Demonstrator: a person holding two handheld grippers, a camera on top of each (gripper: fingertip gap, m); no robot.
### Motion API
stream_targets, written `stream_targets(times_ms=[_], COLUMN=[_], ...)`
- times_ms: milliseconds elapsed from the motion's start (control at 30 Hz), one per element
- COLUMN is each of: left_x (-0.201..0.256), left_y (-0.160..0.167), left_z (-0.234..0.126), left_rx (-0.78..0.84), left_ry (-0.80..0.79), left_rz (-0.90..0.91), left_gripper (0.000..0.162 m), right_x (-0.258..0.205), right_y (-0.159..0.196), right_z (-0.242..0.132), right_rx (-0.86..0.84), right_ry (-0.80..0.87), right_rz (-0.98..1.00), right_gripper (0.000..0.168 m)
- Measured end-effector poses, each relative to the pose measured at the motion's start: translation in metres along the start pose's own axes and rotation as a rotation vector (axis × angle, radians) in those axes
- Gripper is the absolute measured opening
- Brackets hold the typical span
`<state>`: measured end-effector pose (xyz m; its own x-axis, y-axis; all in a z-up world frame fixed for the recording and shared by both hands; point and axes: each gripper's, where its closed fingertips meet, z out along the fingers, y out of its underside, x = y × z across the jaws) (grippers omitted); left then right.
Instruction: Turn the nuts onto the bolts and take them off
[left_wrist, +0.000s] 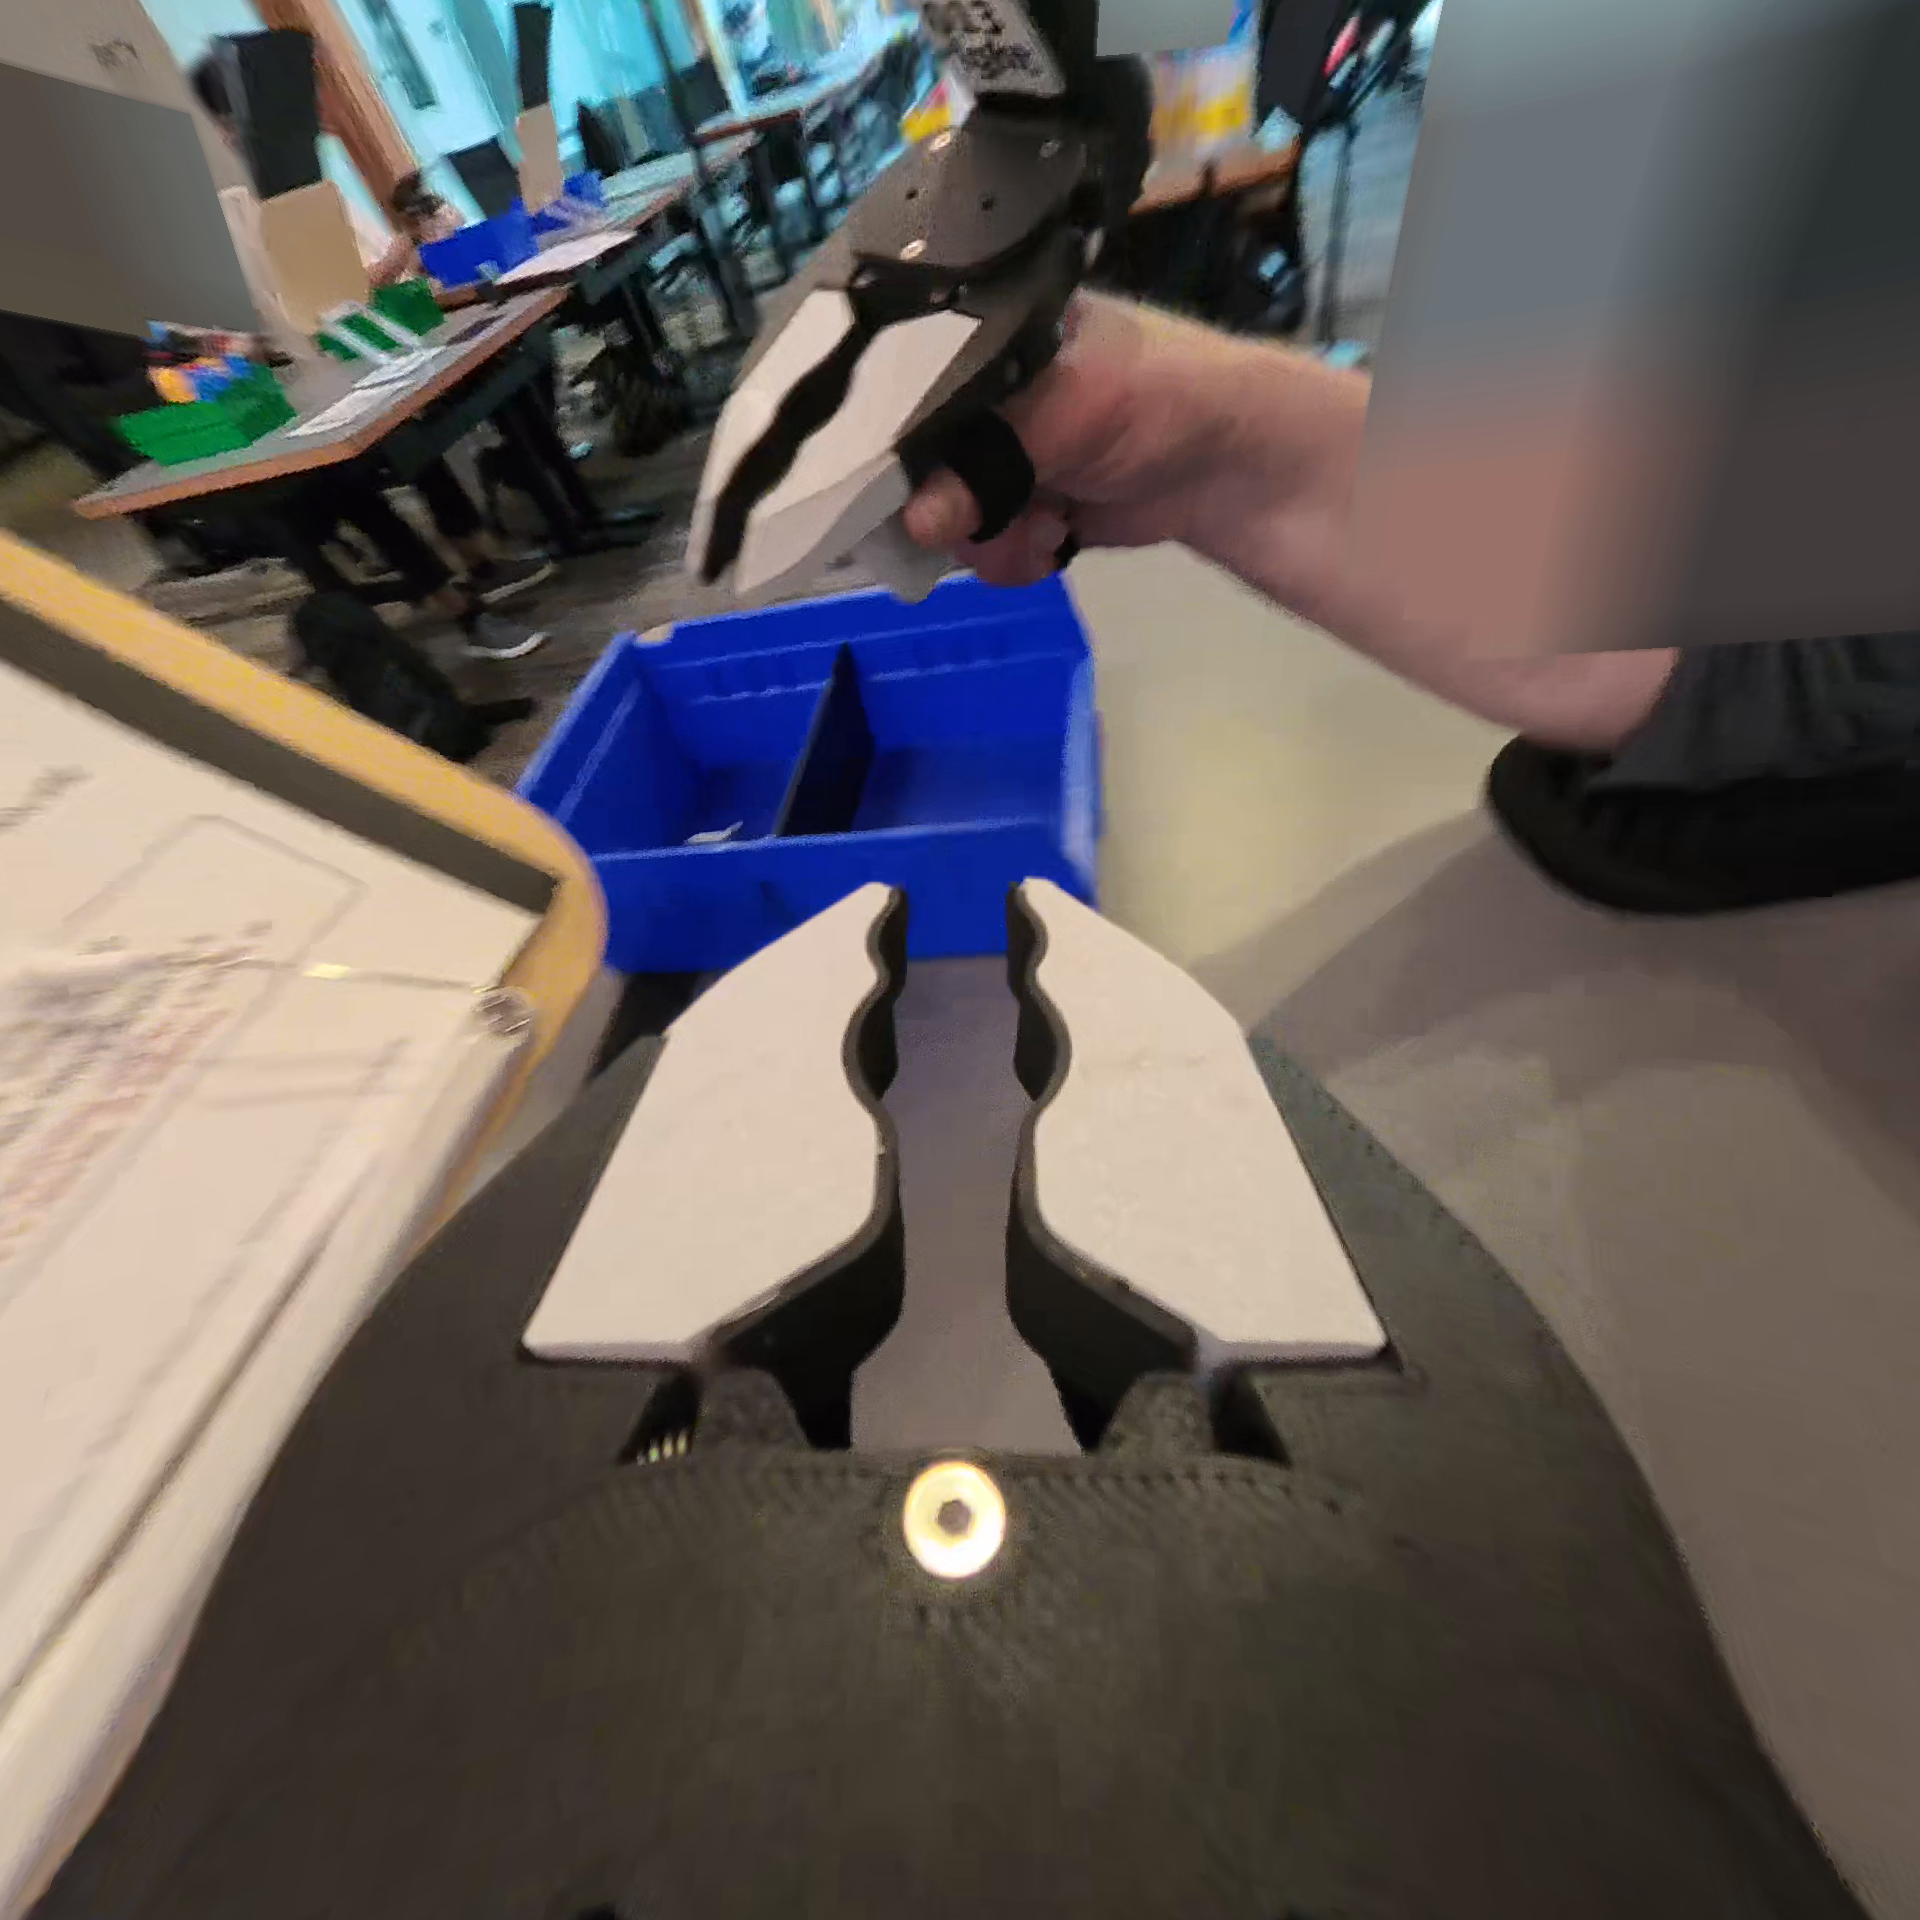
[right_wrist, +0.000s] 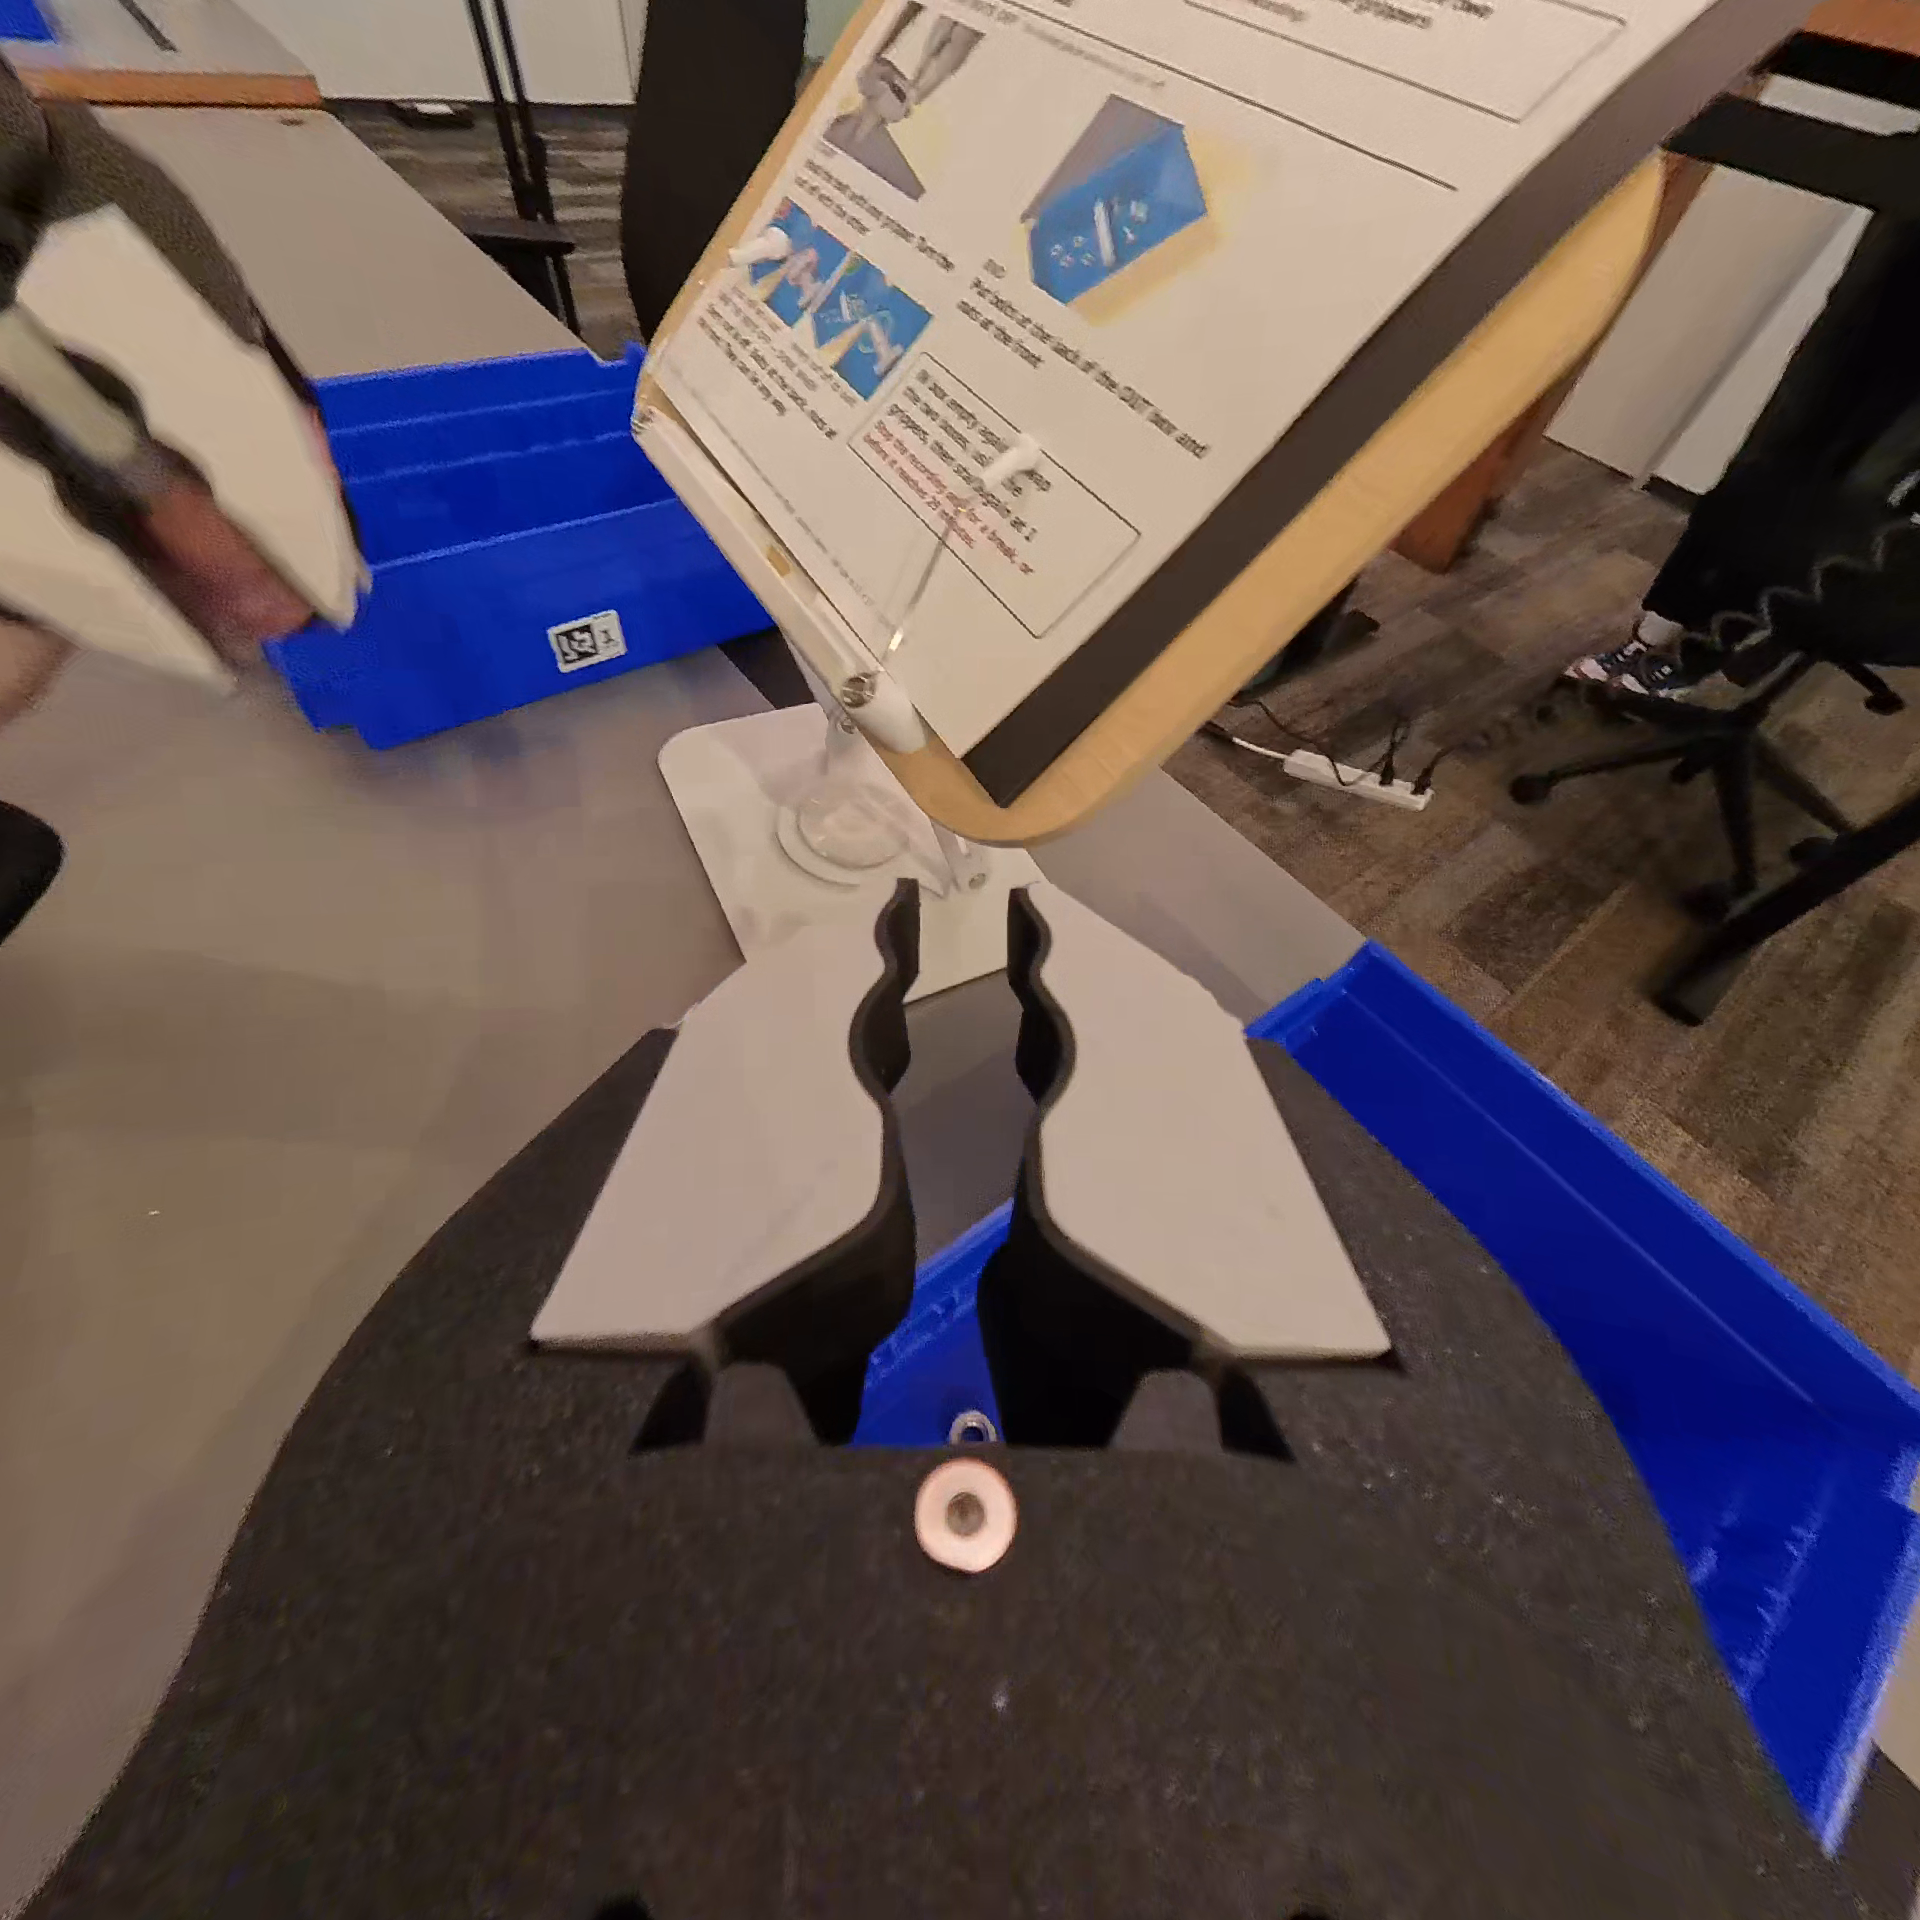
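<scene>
Both grippers empty: left gripper (left_wrist: 954, 914) jaws narrowly apart, right gripper (right_wrist: 961, 914) same. We see one small silvery nut (right_wrist: 971, 1425), probably, in near blue bin (right_wrist: 1621, 1299) under right gripper. Hard, light, slippery; we'd pinch its flats. Far divided bin (left_wrist: 831, 894): contents unclear. Bolts unseen.

Motion blur smears the instruction sheet (left_wrist: 156, 1091) at the left edge of the left wrist view, which crops it. The blue bin (left_wrist: 831, 769) holds one pale scrap, too small to name. In the right wrist view a second blue bin (right_wrist: 1621, 1351) runs off the right edge; a small metal piece (right_wrist: 971, 1427) peeks between the fingers, half hidden. The left gripper (right_wrist: 114, 468) is blurred, cropped at upper left.
</scene>
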<state>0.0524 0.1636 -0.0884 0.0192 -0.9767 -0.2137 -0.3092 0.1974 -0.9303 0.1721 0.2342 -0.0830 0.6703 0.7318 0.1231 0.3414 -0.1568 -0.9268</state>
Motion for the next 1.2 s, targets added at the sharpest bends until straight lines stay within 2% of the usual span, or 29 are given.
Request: stream_targets(times_ms=[100, 167, 267, 400, 533, 733, 1100, 1200], left_x=[-0.029, -0.049, -0.077, -0.105, -0.113, -0.108, -0.114, -0.115], left_y=[0.006, 0.022, 0.077, 0.156, 0.230, 0.300, 0.359, 0.364], left_z=[-0.043, -0.076, -0.135, -0.222, -0.276, -0.302, -0.325, -0.324], left_rx=[-0.124, -0.244, -0.511, -0.791, -1.070, -1.415, -1.658, -1.655], left_ry=[-0.179, -0.284, -0.379, -0.445, -0.391, -0.186, 0.012, 0.017], left_rz=[0.088, 0.123, 0.134, 0.072, 0.061, 0.203, 0.237, 0.207], left_gripper=[0.019, 0.020, 0.022, 0.025, 0.031, 0.035, 0.033, 0.023], right_x=[-0.006, -0.009, -0.008, -0.013, -0.019, -0.023, -0.028, -0.025], right_y=[0.001, 0.004, 0.005, 0.009, 0.015, 0.024, 0.026, 0.026], right_z=[0.004, 0.006, 0.008, 0.013, 0.022, 0.033, 0.038, 0.036], right_rx=[-0.005, -0.008, -0.004, -0.001, -0.007, -0.042, -0.034, -0.026], right_ry=[-0.030, -0.051, -0.059, -0.108, -0.136, -0.140, -0.166, -0.164], right_rz=[-0.011, -0.015, -0.011, 0.006, -0.002, -0.023, -0.034, -0.026], right_gripper=[0.016, 0.016, 0.016, 0.016, 0.016, 0.016, 0.016, 0.016])
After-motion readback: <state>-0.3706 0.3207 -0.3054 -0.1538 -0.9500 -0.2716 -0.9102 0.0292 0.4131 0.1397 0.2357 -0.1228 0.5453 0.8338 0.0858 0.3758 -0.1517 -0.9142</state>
